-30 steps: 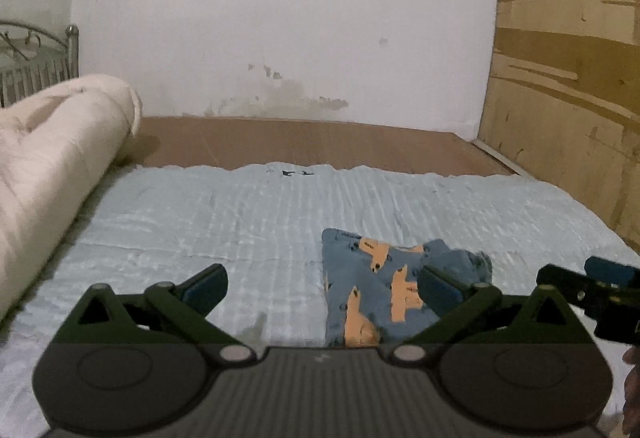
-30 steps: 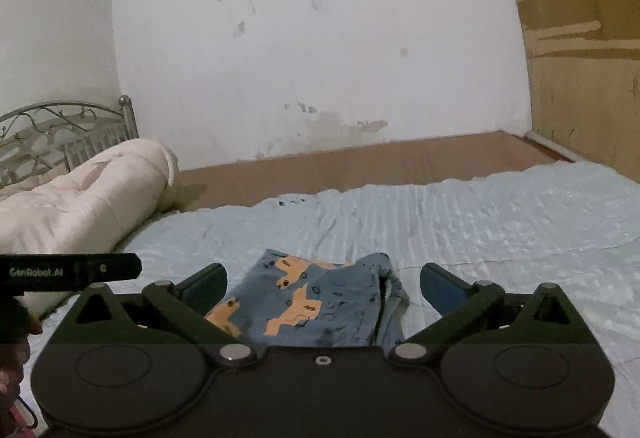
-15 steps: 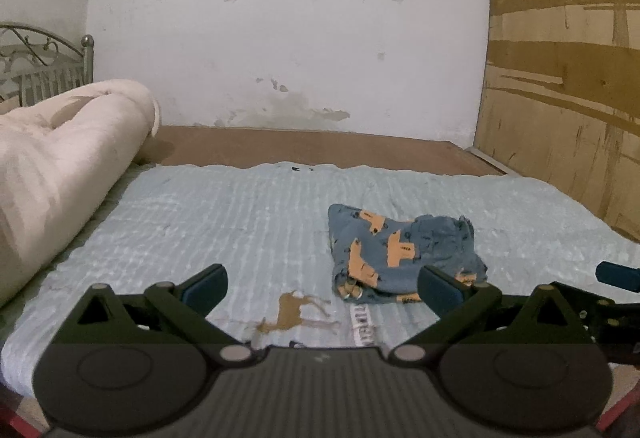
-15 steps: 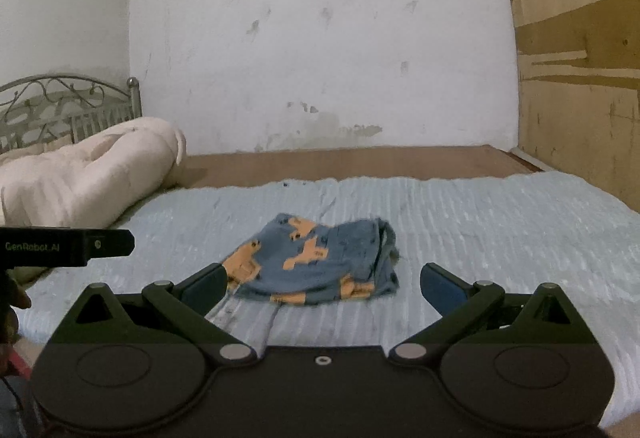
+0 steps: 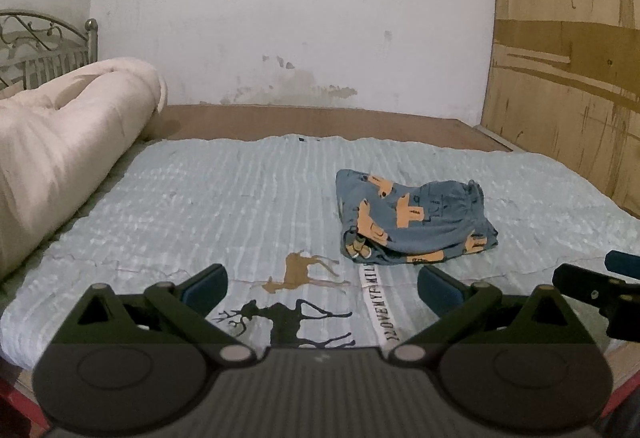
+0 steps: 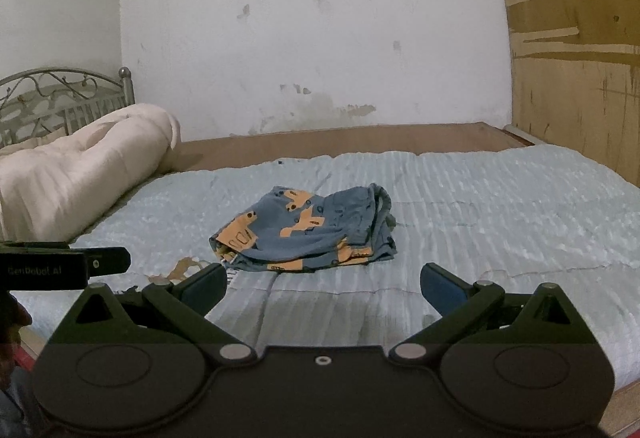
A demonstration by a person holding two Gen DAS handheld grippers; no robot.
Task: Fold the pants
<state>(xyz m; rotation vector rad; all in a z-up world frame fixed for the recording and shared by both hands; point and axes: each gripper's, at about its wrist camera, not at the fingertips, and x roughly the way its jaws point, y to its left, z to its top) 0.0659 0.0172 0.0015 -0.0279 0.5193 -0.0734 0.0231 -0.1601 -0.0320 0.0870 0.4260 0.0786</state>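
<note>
Pants lie folded on bed; left gripper and right gripper wide open, empty. Looks done.

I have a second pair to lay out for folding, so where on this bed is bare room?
Widest: the pale blue ribbed bedspread right of the folded blue pants with orange prints, out to the plywood wall. Also free: the stretch between pants and rolled cream duvet. The near edge is crowded by both open claws, left and right.
</note>
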